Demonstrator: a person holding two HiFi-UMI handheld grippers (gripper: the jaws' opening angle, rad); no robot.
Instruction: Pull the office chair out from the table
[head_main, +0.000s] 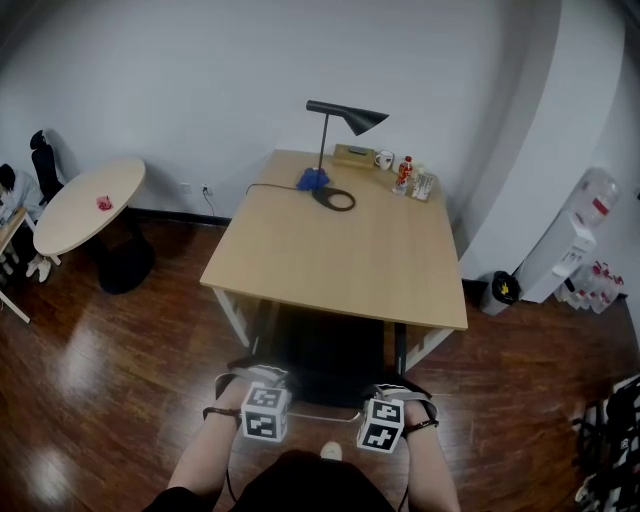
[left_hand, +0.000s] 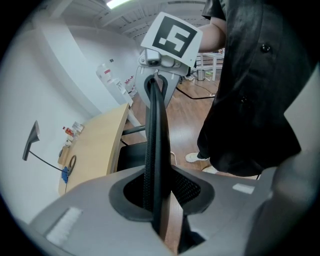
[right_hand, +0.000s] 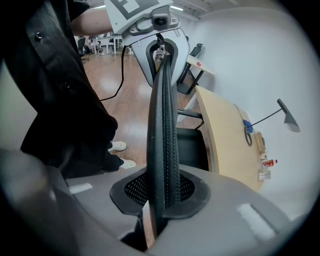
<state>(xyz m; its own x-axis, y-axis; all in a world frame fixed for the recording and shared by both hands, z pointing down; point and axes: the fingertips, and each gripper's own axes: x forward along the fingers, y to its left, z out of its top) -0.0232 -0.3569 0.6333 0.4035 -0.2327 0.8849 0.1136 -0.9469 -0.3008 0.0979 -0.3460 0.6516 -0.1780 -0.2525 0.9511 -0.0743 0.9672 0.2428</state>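
Two grips on the chair, ready for the pull.
The left gripper (head_main: 264, 395) and the right gripper (head_main: 383, 405) each have their jaws pinching the top rim of the backrest (left_hand: 156, 125). The office chair (head_main: 320, 362) sits tucked under the near edge of the surface (head_main: 340, 250). The step in hand looks like drawing it out, which calls for an even, level pull toward the person with both pinches firm so the rim cannot slip.

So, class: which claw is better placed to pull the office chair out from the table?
Neither clearly: left claw and right claw both clamp the chair backrest, one each side. Probably pull with both.
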